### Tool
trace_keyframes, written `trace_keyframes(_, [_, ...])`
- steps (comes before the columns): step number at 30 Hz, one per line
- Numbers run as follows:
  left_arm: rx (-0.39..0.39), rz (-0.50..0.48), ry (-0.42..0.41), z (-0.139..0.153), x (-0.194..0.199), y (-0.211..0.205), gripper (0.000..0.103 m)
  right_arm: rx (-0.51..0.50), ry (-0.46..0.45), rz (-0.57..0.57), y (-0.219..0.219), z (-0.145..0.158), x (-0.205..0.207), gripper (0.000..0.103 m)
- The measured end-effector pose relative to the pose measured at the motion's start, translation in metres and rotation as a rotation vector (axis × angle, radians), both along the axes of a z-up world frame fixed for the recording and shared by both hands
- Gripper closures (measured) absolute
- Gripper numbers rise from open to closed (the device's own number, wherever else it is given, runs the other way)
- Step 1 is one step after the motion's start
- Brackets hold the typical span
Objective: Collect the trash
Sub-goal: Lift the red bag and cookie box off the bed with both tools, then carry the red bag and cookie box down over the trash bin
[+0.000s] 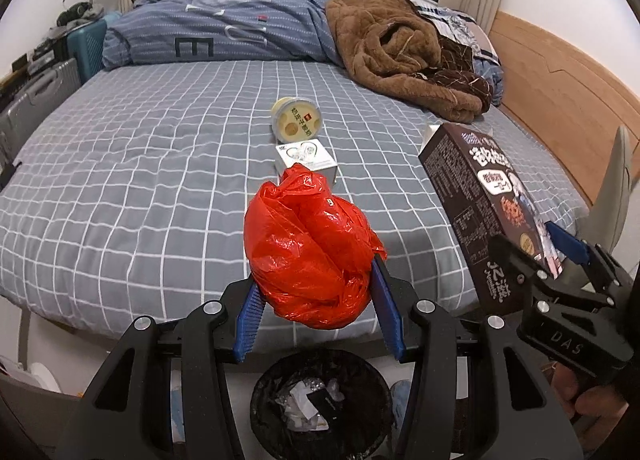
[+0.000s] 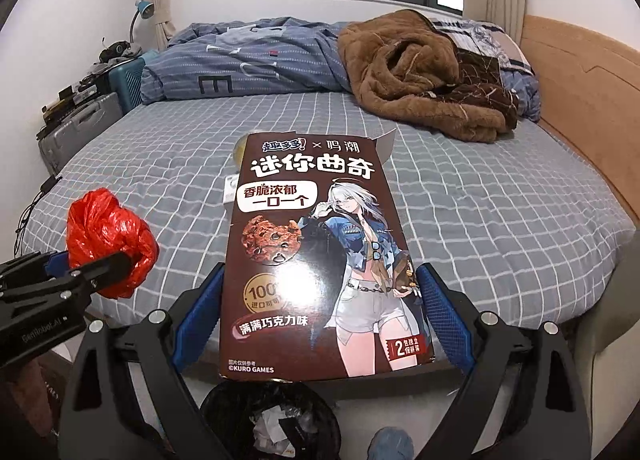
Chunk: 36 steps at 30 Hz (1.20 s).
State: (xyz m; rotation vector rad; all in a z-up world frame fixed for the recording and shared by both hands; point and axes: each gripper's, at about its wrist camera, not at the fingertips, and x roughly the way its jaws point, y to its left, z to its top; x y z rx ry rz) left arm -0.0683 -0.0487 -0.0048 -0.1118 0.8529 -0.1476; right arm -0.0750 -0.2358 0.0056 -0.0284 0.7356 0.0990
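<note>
From the left wrist view we see what the cookie box hides in the right one: a round yellow lidded tub and a small white box lying on the checked bed sheet. Our right wrist view alone shows the front of the cookie box: brown, with a chocolate cookie and a white-haired cartoon figure. Our left gripper is clamped on a crumpled red plastic bag. Our right gripper squeezes the box by its side edges. Both items hang over the bed's edge, above a black trash bin holding scraps.
</note>
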Motion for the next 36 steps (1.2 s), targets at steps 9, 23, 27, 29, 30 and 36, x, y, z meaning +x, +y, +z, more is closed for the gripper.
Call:
trace_keyframes(9, [-0.007, -0.025, -0.009, 0.002, -0.031, -0.004, 0.055, 0.005, 0.012, 0.008, 0.002, -0.003, -0.033, 0.015])
trace_keyframes(23, [0.016, -0.014, 0.034, -0.028, -0.076, -0.005, 0.055, -0.011, 0.060, 0.029, 0.002, -0.025, -0.086, 0.015])
trace_keyframes(27, [0.038, -0.010, 0.046, -0.039, -0.086, -0.005, 0.055, -0.022, 0.080, 0.036, 0.001, -0.033, -0.096, 0.015])
trace_keyframes(29, [0.030, -0.009, 0.067, -0.047, -0.090, -0.003, 0.055, -0.024, 0.092, 0.036, 0.000, -0.038, -0.100, 0.015])
trace_keyframes(30, [0.023, -0.011, 0.081, -0.051, -0.092, -0.002, 0.055, -0.023, 0.100, 0.035, -0.001, -0.041, -0.102, 0.015])
trace_keyframes(36, [0.030, -0.009, 0.123, -0.072, -0.099, -0.001, 0.055, -0.019, 0.136, 0.034, -0.001, -0.054, -0.108, 0.015])
